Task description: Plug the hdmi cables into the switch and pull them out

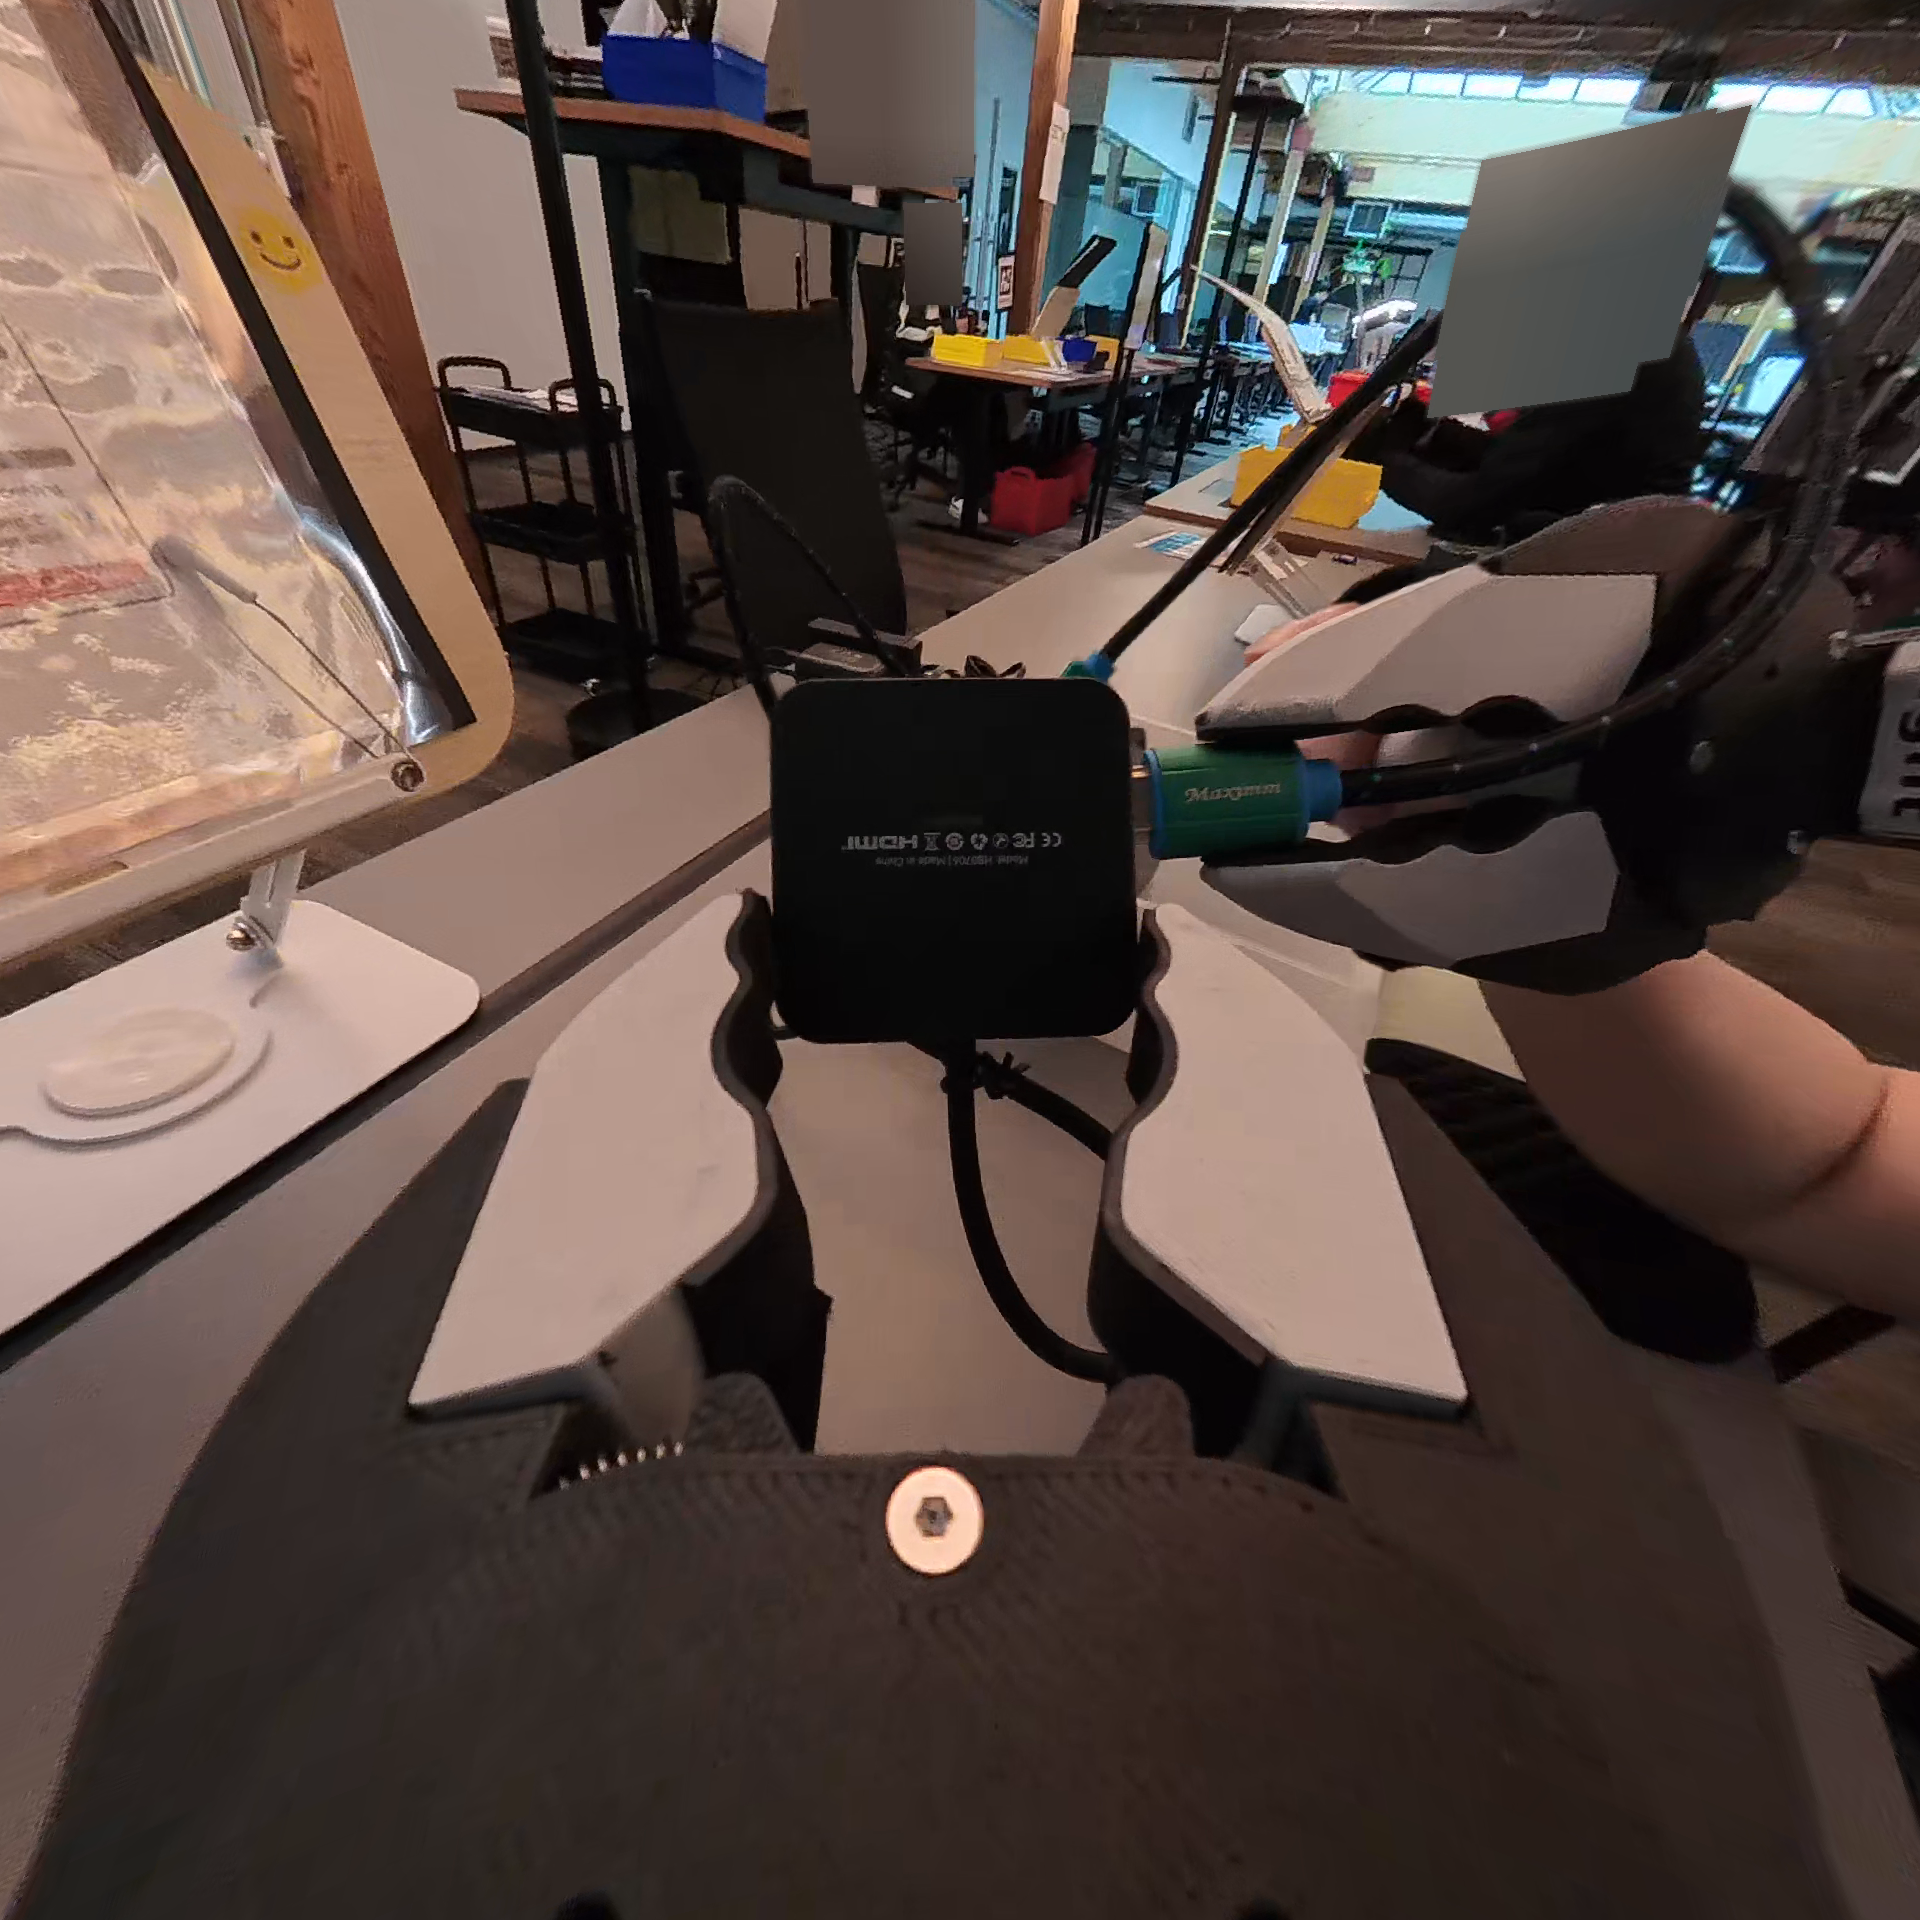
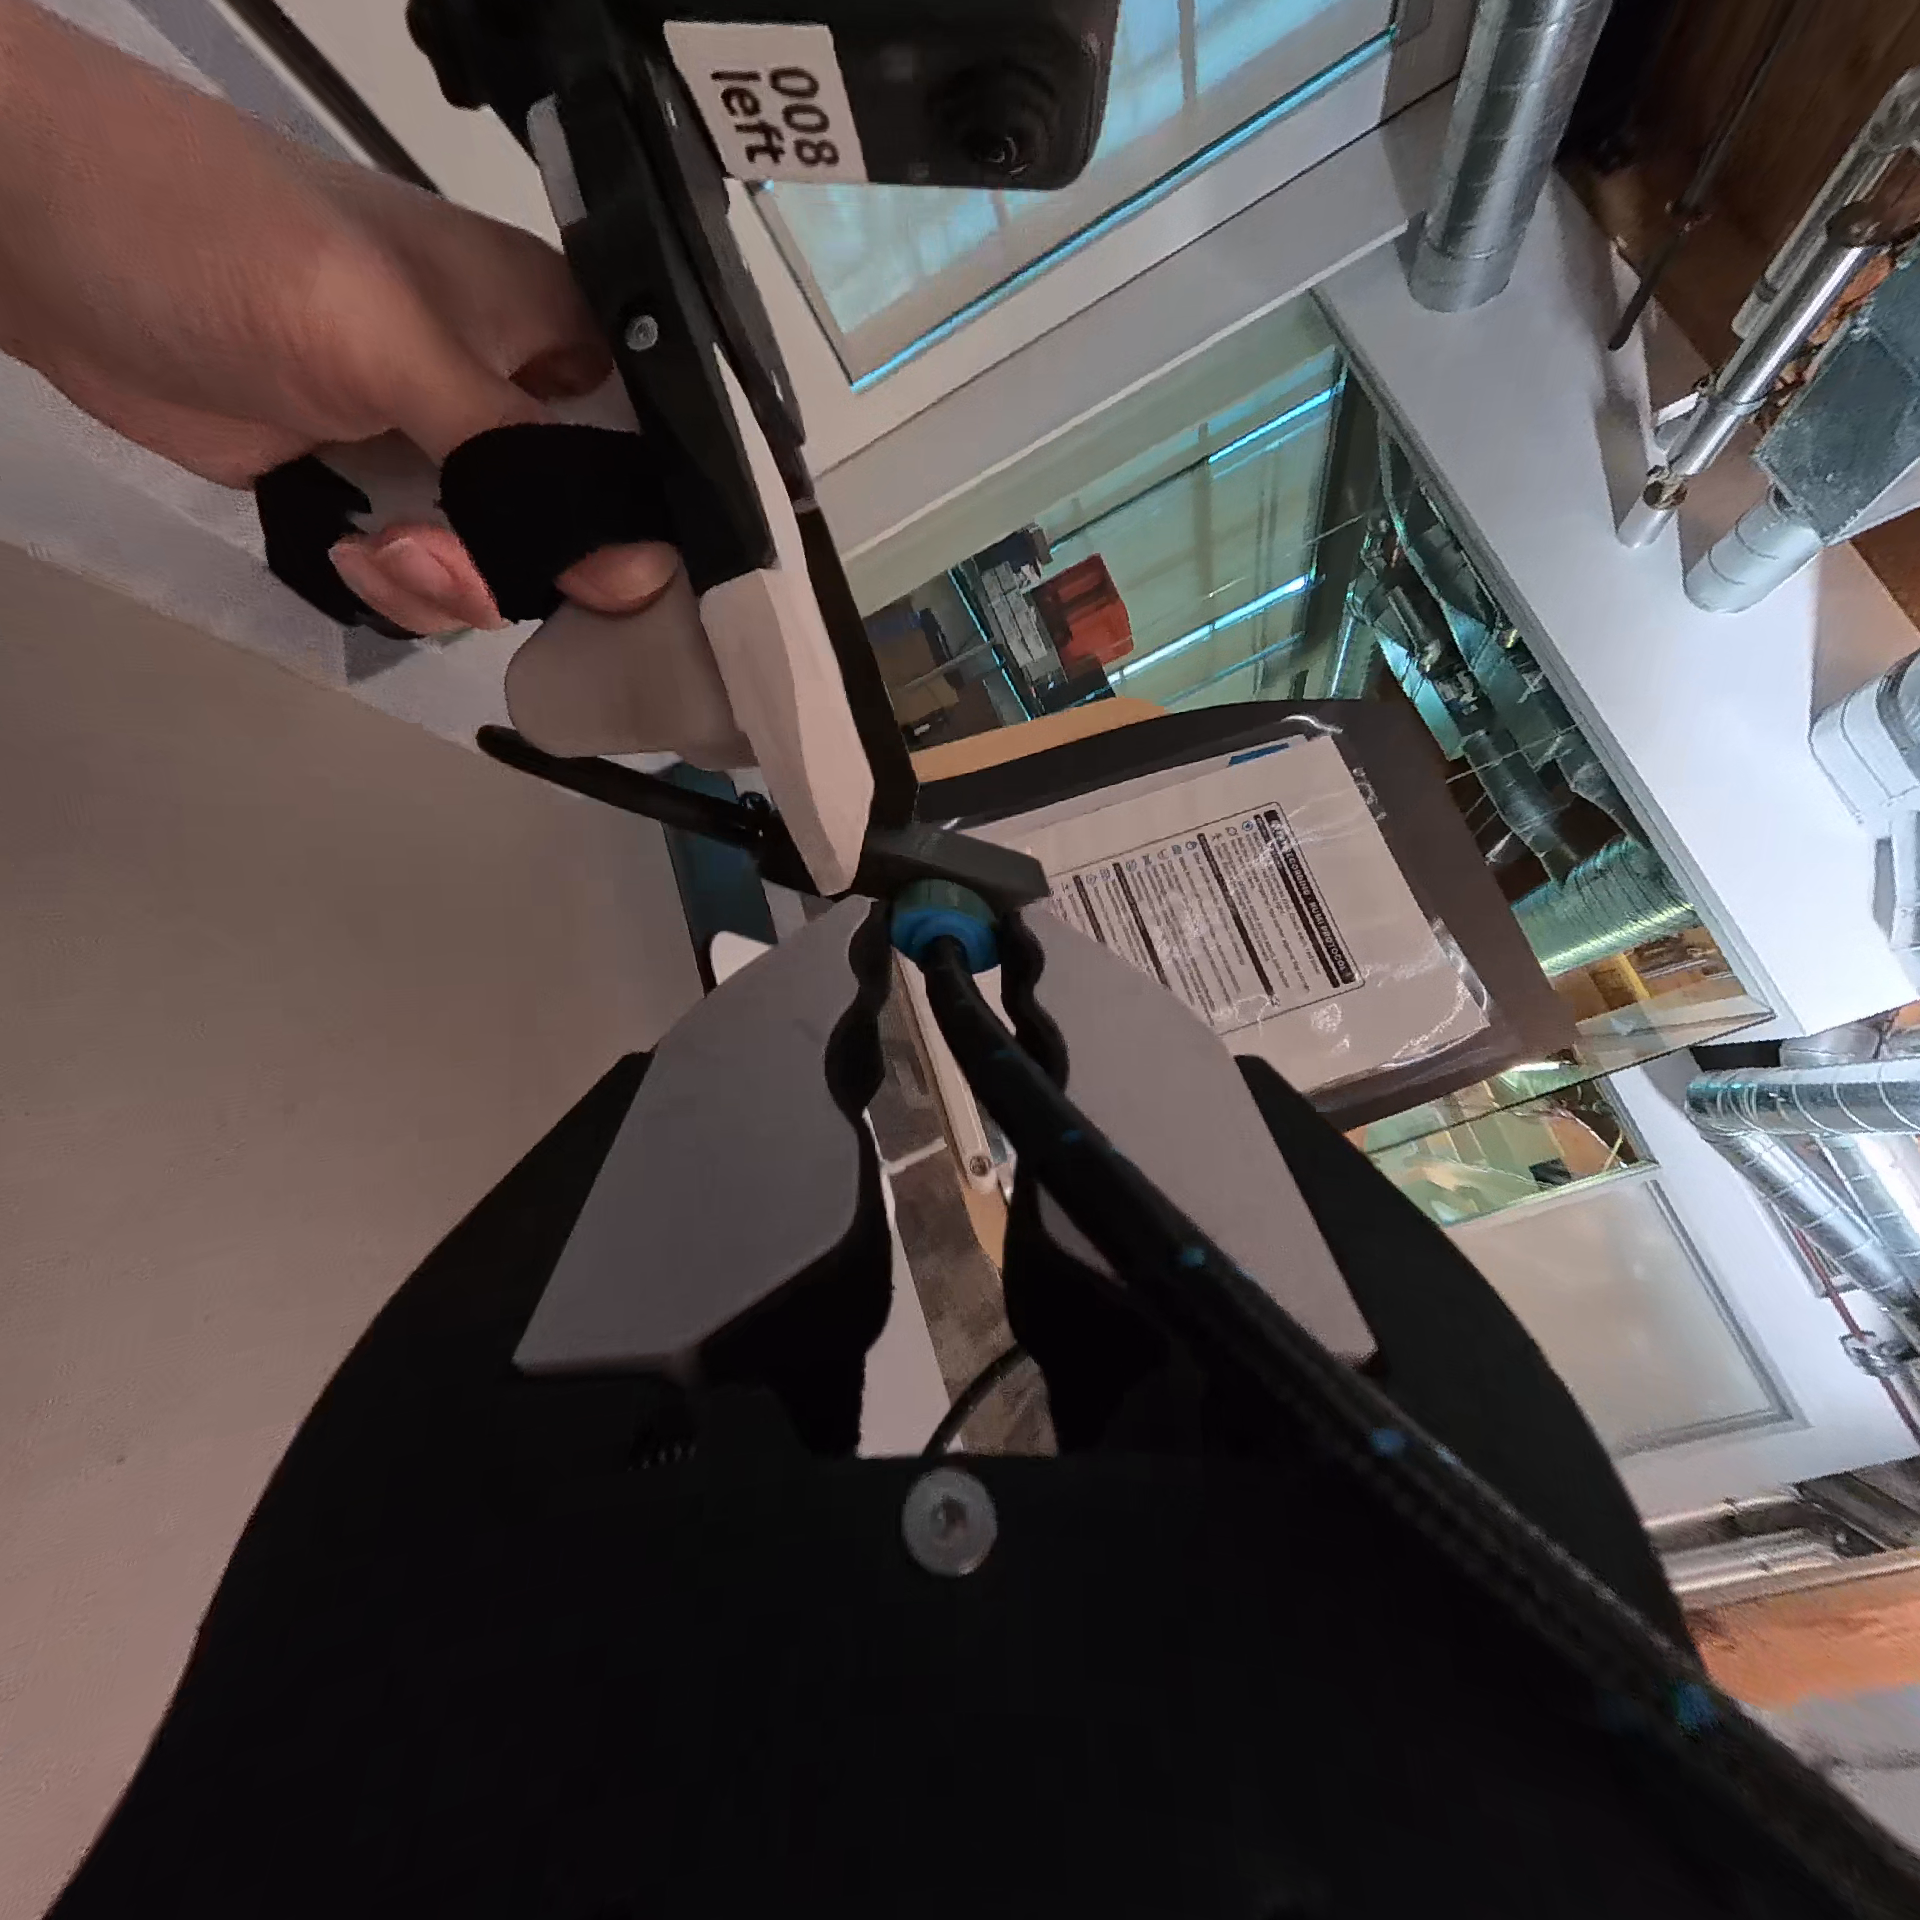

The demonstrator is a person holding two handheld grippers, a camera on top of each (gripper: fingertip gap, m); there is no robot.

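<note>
My left gripper (image 1: 951, 935) is shut on the black square HDMI switch (image 1: 951, 831) and holds it above the table, its own black lead hanging down between the fingers. My right gripper (image 1: 1205, 790) comes in from the right, shut on a green and blue HDMI plug (image 1: 1231, 800). The plug's metal tip meets the switch's right side. A second blue-ended cable (image 1: 1195, 592) sits at the switch's far right corner. In the right wrist view my right gripper (image 2: 940, 935) clamps the plug's blue end (image 2: 940, 925), its black cable (image 2: 1081, 1132) running back over the right finger. The switch shows edge-on (image 2: 977, 857).
A framed sheet on a white stand (image 1: 239, 997) stands at the left on the grey table (image 1: 582, 821). It also shows in the right wrist view (image 2: 1247, 904). A person's forearm (image 1: 1714, 1122) reaches in at the right. Desks, chairs and yellow bins fill the room behind.
</note>
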